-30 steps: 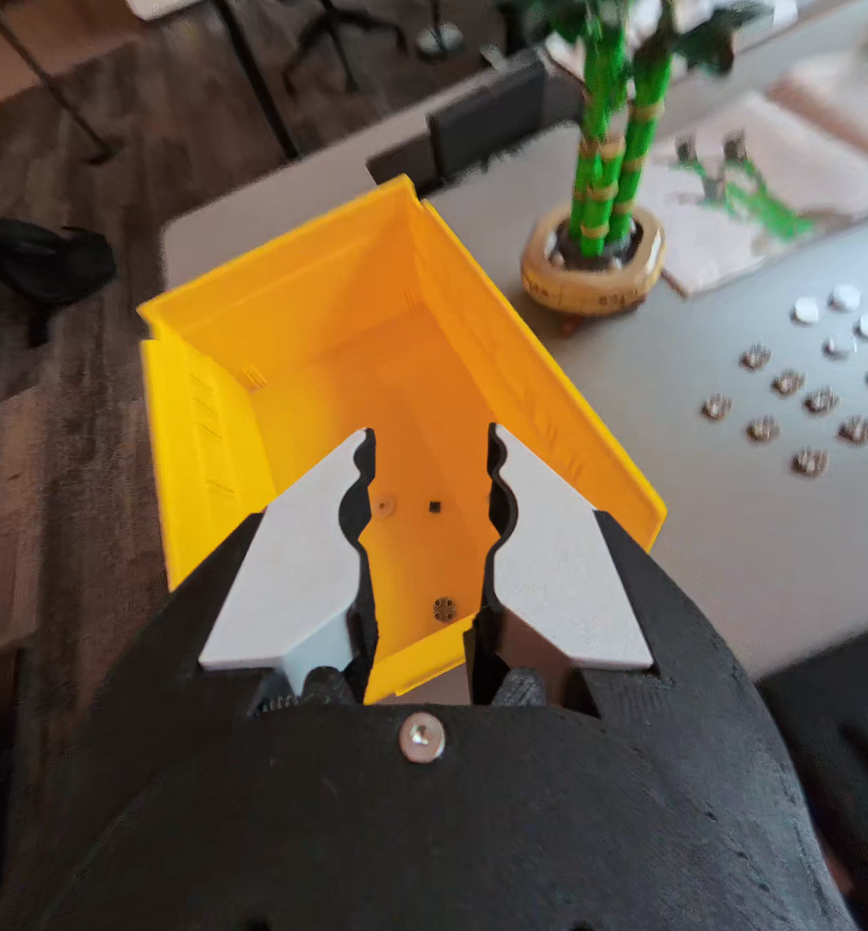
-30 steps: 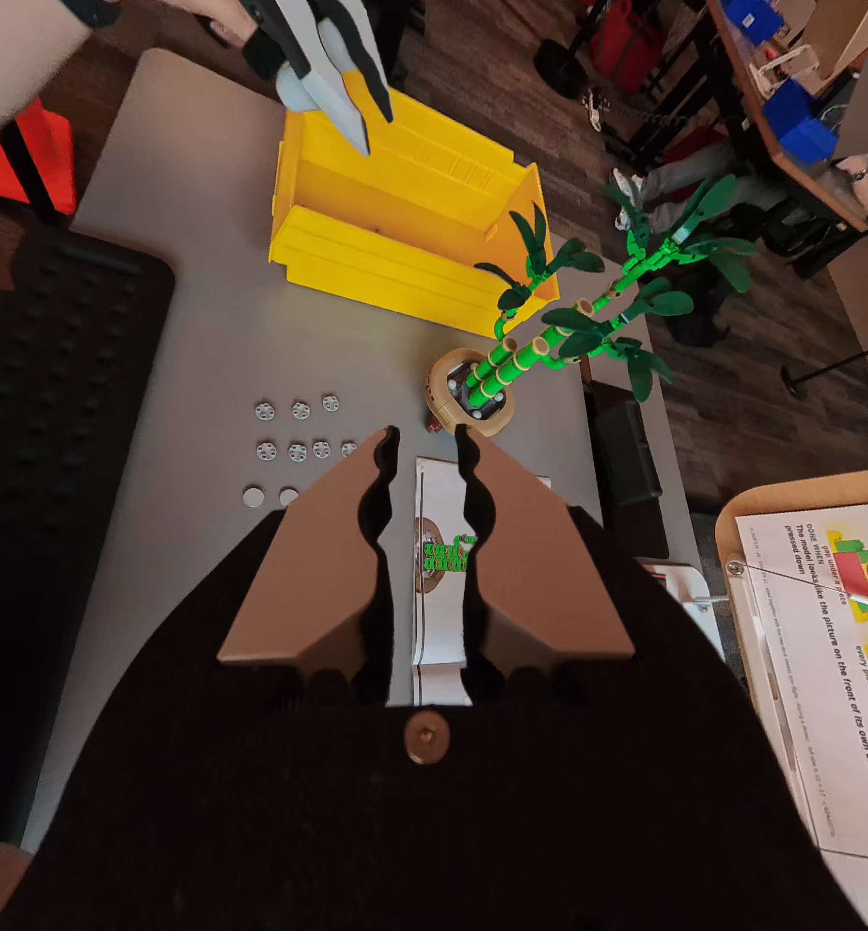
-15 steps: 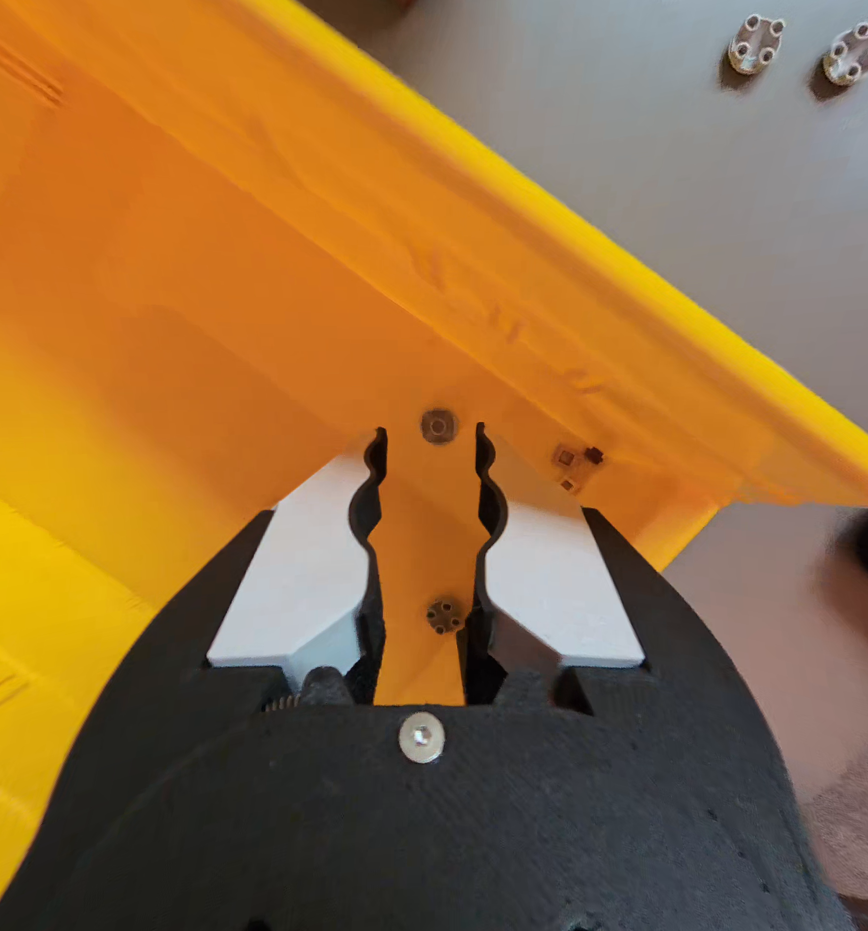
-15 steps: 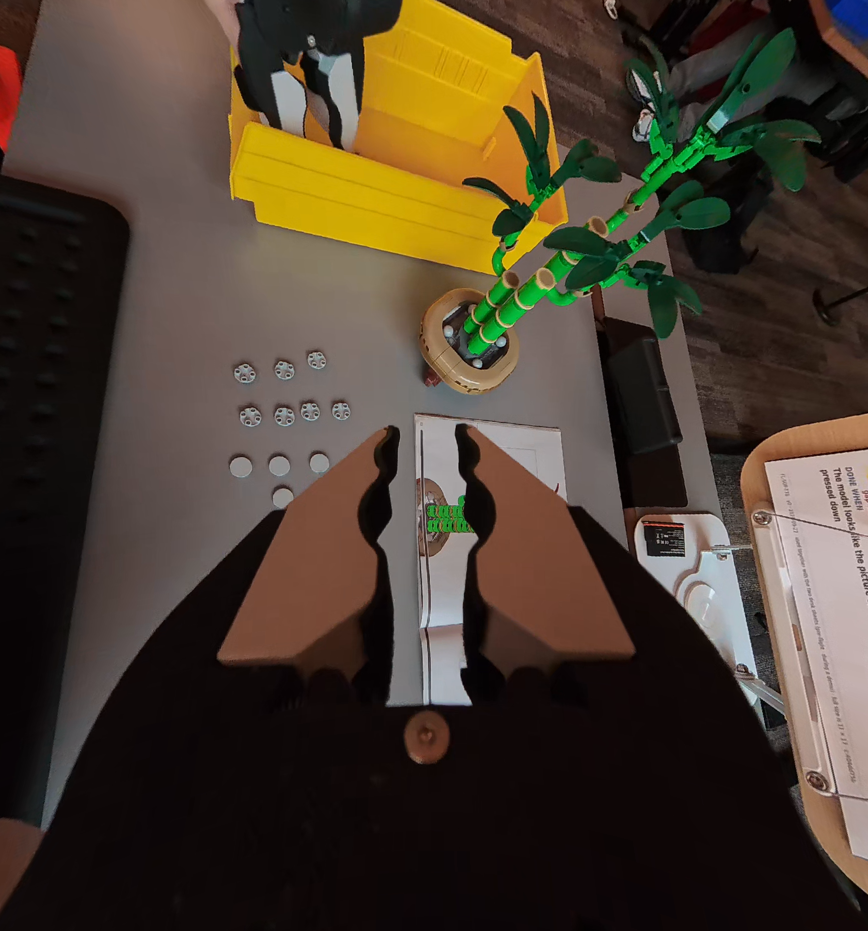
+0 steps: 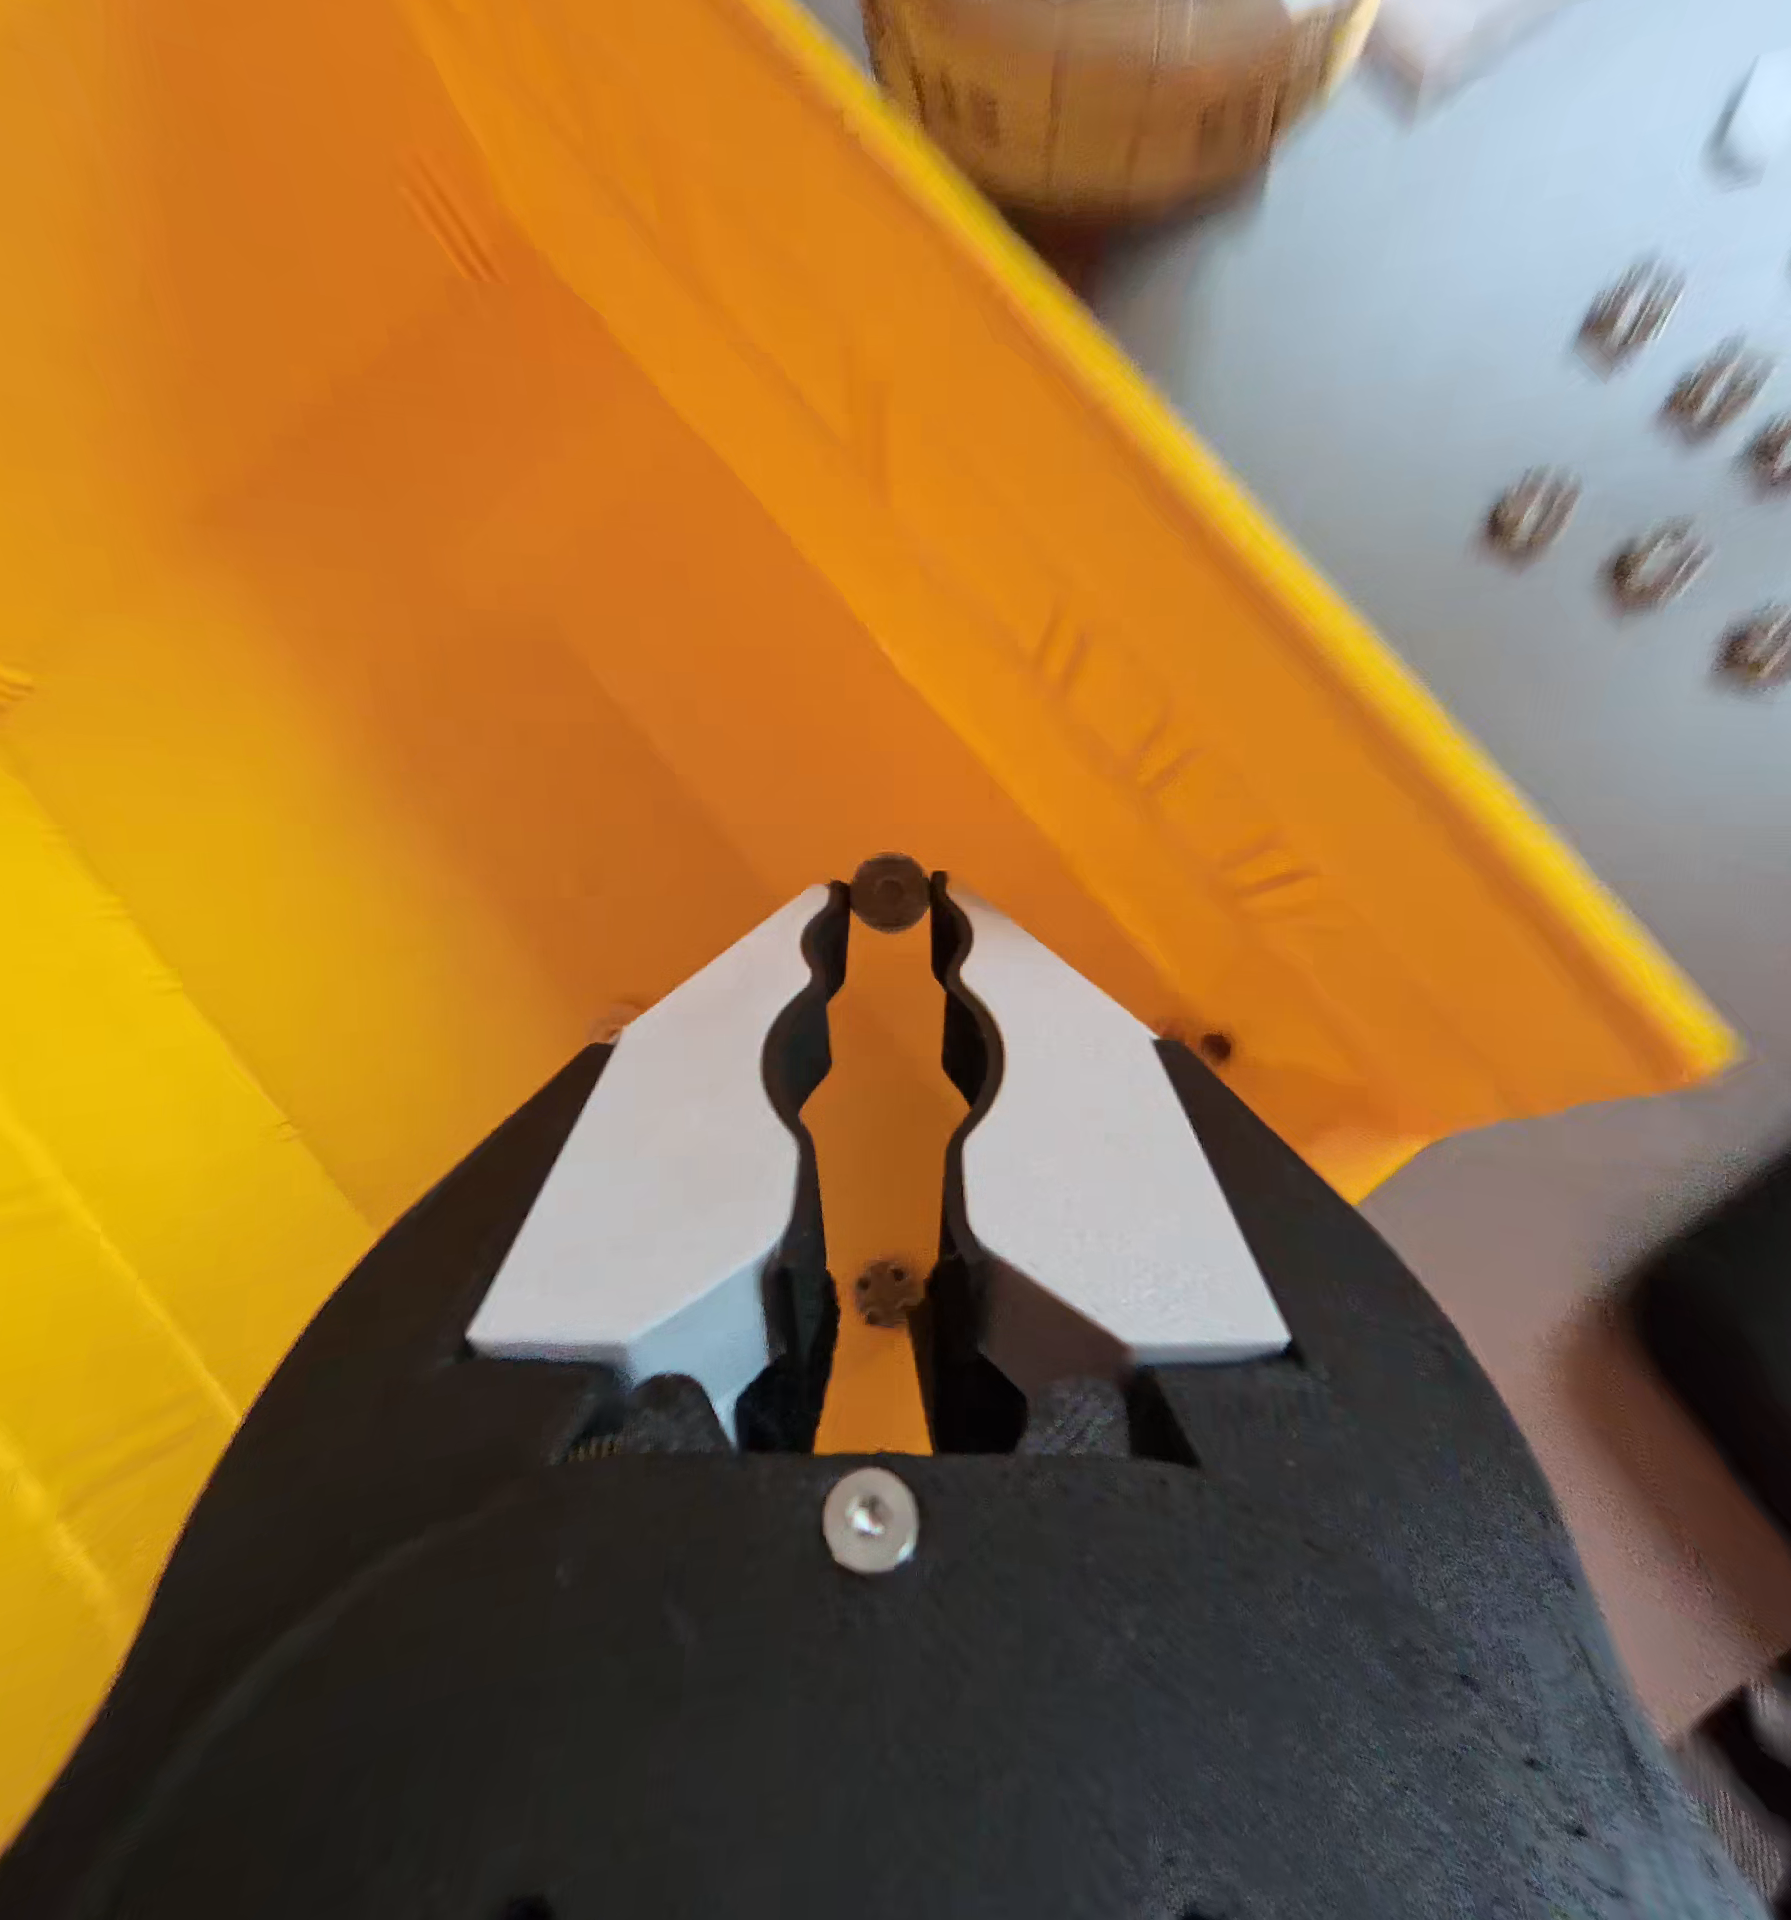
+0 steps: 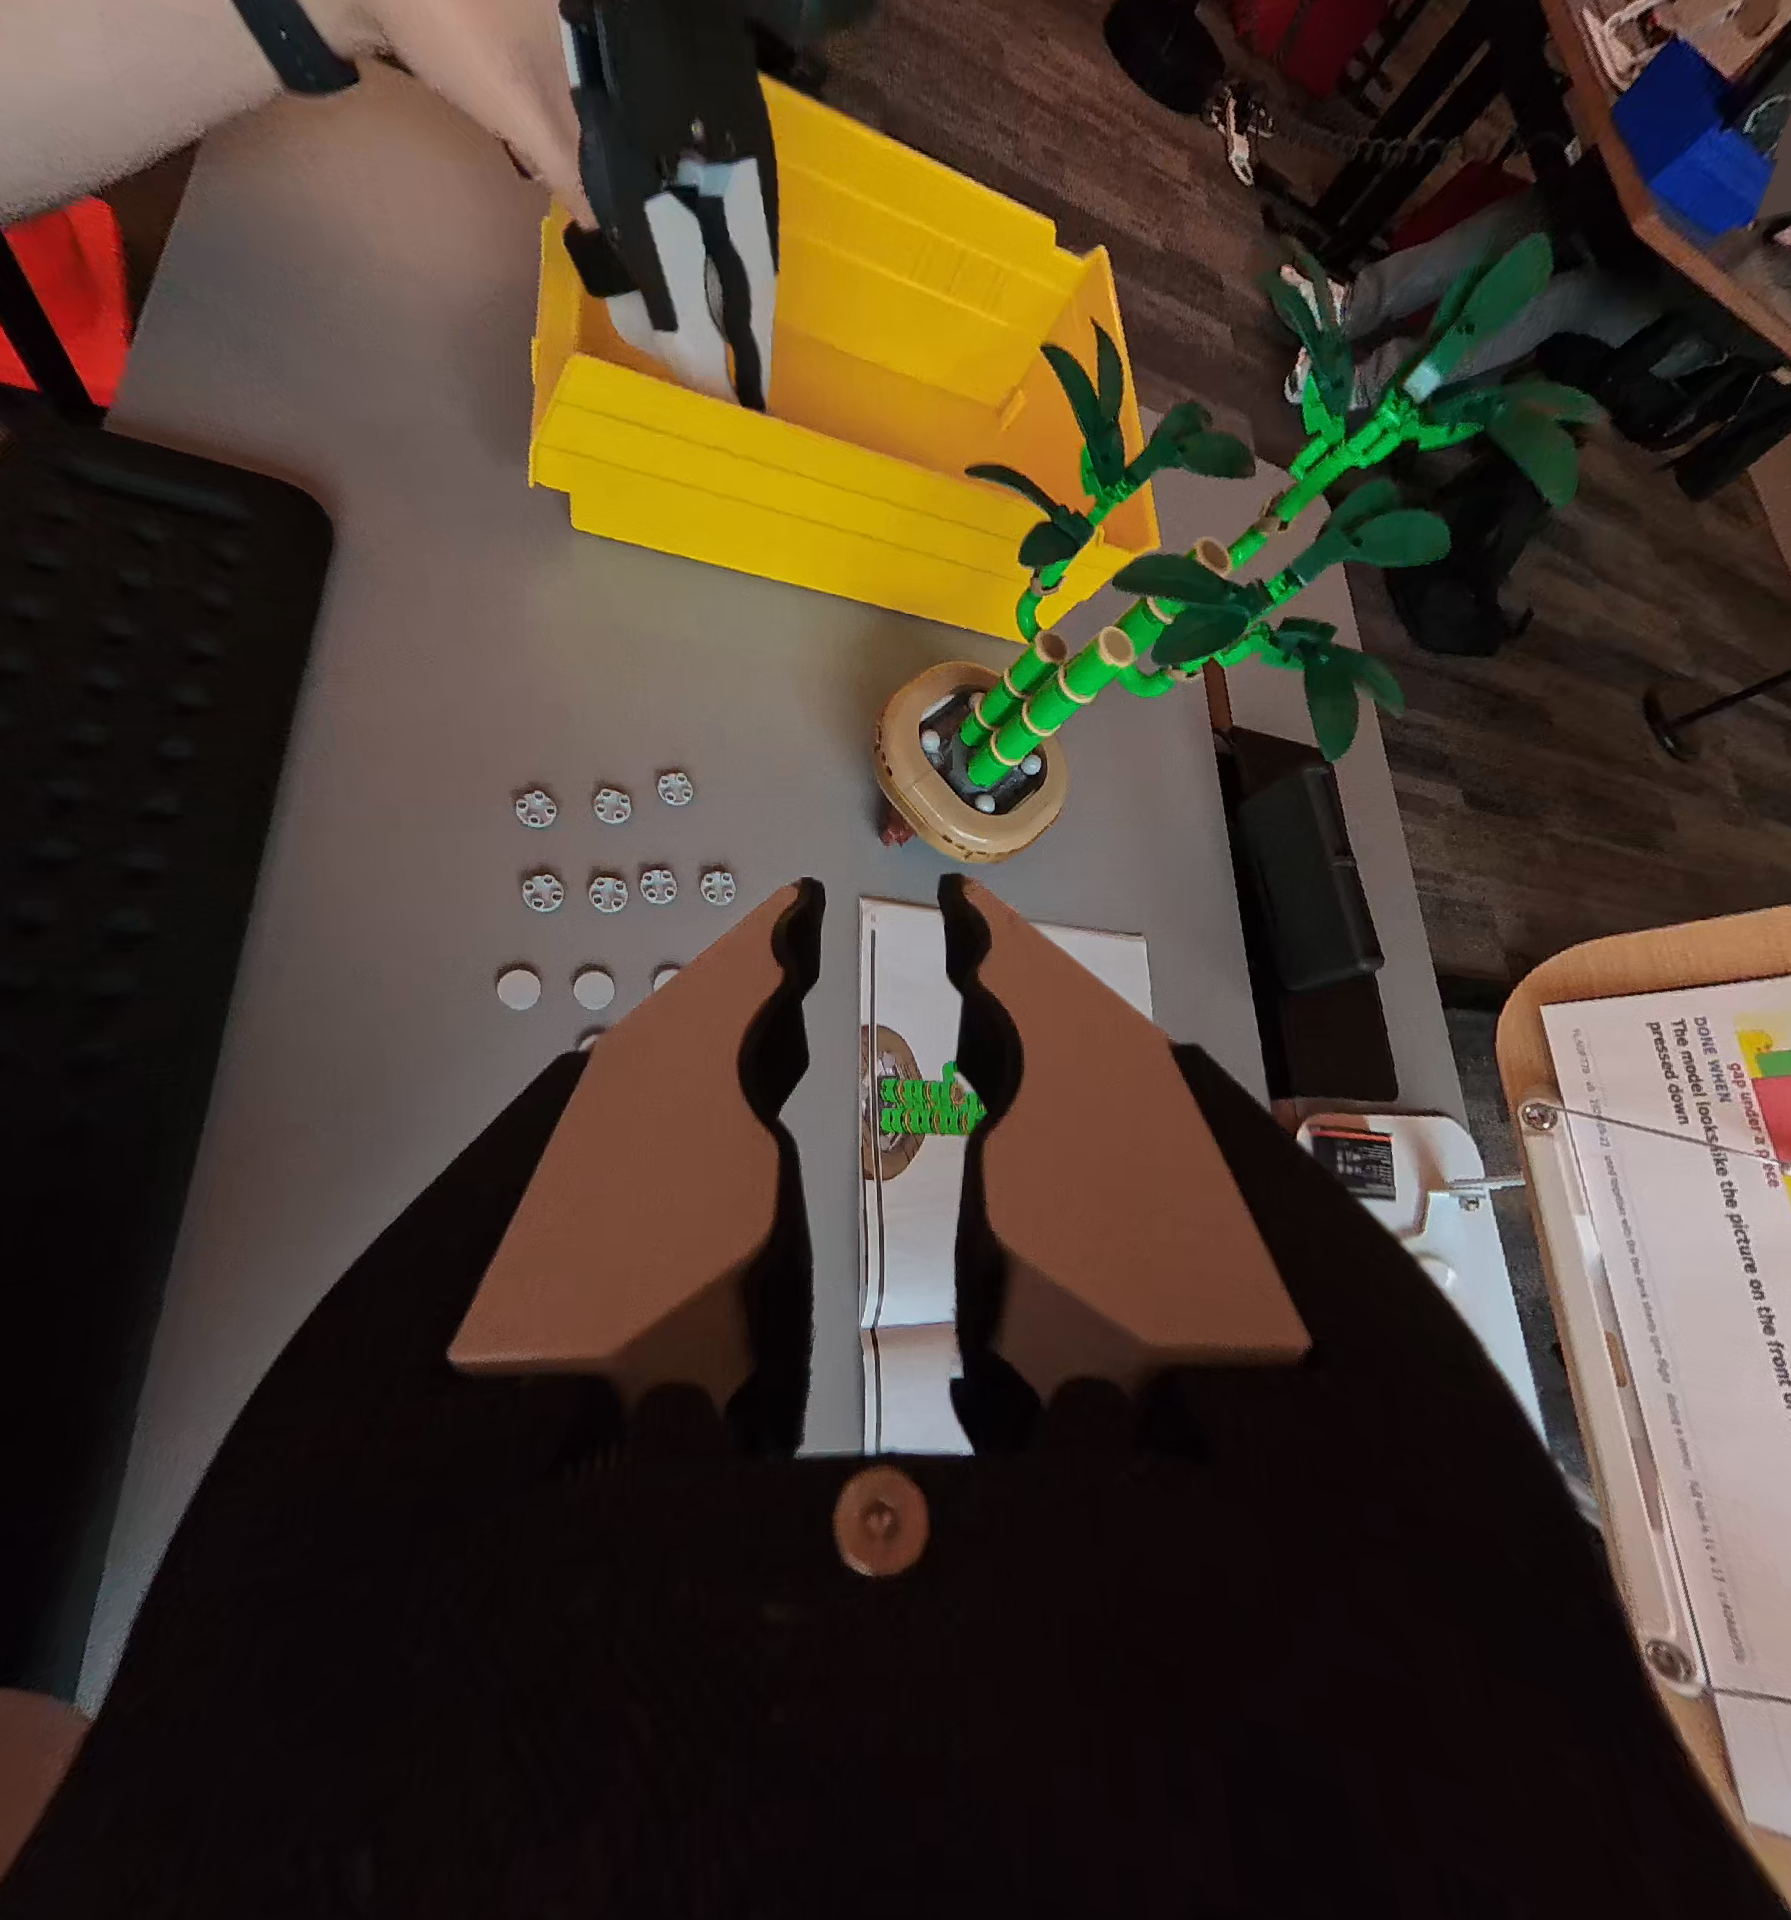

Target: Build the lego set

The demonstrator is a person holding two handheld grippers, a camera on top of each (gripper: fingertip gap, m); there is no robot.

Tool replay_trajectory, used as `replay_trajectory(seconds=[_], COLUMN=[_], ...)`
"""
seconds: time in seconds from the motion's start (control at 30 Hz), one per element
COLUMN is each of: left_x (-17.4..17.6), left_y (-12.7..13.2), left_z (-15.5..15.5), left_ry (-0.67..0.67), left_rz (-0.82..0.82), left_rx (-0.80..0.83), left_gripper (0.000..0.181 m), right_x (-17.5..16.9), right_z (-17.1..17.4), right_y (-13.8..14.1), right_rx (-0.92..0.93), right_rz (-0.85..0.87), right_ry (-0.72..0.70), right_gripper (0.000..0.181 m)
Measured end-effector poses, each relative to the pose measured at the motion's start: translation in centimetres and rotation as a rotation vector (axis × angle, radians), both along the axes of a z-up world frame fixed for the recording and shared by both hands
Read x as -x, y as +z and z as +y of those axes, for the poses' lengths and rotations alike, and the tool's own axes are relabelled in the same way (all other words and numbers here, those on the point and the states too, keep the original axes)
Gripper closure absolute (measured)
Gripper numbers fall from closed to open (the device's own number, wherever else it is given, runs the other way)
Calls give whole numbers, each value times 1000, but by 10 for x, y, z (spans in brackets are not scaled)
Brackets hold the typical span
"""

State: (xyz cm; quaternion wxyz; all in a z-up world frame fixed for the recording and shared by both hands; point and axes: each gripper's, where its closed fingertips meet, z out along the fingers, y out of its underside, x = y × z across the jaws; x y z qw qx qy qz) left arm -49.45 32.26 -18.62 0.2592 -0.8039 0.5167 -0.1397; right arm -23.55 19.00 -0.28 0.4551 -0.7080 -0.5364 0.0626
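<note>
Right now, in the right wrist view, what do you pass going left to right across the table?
Black mat → grey round pieces → instruction booklet → bamboo pot → white device → laminated sheet

A small dark round lego piece (image 5: 890, 894) sits on the floor of the yellow plastic bin (image 5: 455, 520). A green brick-built bamboo plant in a tan round pot (image 6: 974, 764) stands upright on the grey table (image 6: 403, 623). Nearby, small grey round studded pieces (image 6: 610, 847) lie in rows.
</note>
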Motion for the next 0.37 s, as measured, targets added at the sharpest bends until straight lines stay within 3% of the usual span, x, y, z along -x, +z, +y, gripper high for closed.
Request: replay_trajectory(seconds=[0.1, 0.2, 0.27, 0.37], left_x=[-12, -31, -37, -50], left_y=[65, 139, 168, 189], left_z=[-10, -65, -103, -146], left_ry=[146, 113, 66, -5], left_rz=[-405, -964, -1224, -1439], left_rx=[-79, 19, 130, 266], left_gripper=[167, 168, 168, 168], right_x=[22, 63, 92, 135], right_z=[1, -1, -8, -37], right_y=[7, 19, 29, 41], right_rx=[-49, -147, -241, -329], right_rz=[16, 60, 100, 207], right_ry=[47, 152, 243, 427], right_gripper=[157, 155, 155, 154])
